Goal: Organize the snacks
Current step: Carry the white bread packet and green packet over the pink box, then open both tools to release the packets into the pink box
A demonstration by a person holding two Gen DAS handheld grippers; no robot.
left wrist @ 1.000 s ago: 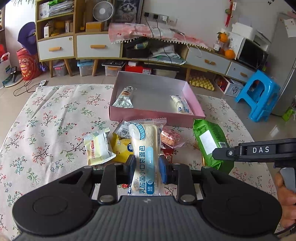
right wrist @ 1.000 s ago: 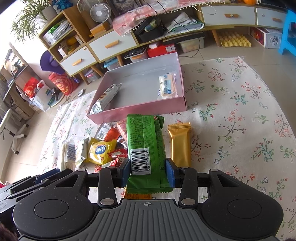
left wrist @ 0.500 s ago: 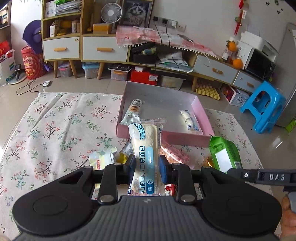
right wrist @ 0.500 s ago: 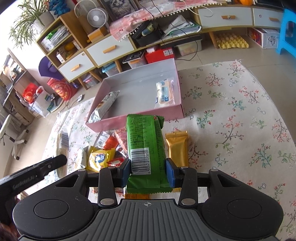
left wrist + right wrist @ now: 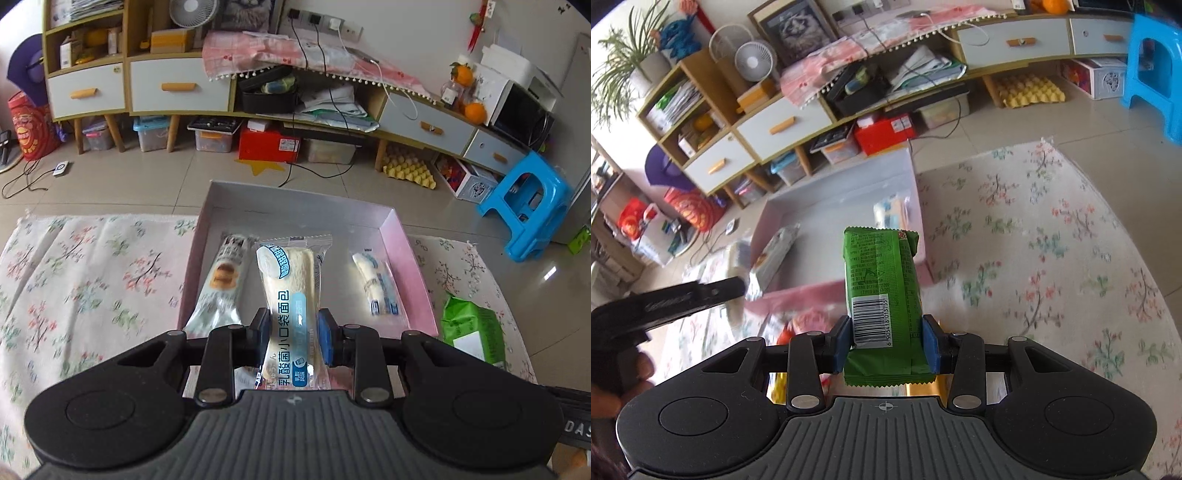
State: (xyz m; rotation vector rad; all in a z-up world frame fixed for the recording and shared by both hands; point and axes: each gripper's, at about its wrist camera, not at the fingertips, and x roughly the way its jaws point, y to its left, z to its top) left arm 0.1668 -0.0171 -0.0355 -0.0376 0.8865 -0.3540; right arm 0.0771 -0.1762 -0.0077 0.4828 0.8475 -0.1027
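Your left gripper (image 5: 293, 338) is clamped on a long cream bread roll in a clear wrapper with blue print (image 5: 290, 295); its lower end is hidden behind the gripper body; it hangs over the near wall of the shallow pink cardboard box with a grey floor (image 5: 402, 258). Inside the box lie a pale-wrapped cake bar (image 5: 221, 284) on the left and a small white-and-blue packet (image 5: 376, 288) on the right. Your right gripper (image 5: 886, 341) is clamped on a green foil snack packet with a barcode label (image 5: 882, 284), held near the box's front right corner; the loose snacks (image 5: 801, 328) below are blurred and mostly covered, so you cannot tell them apart; the floral cloth (image 5: 1034, 258) lies underneath.
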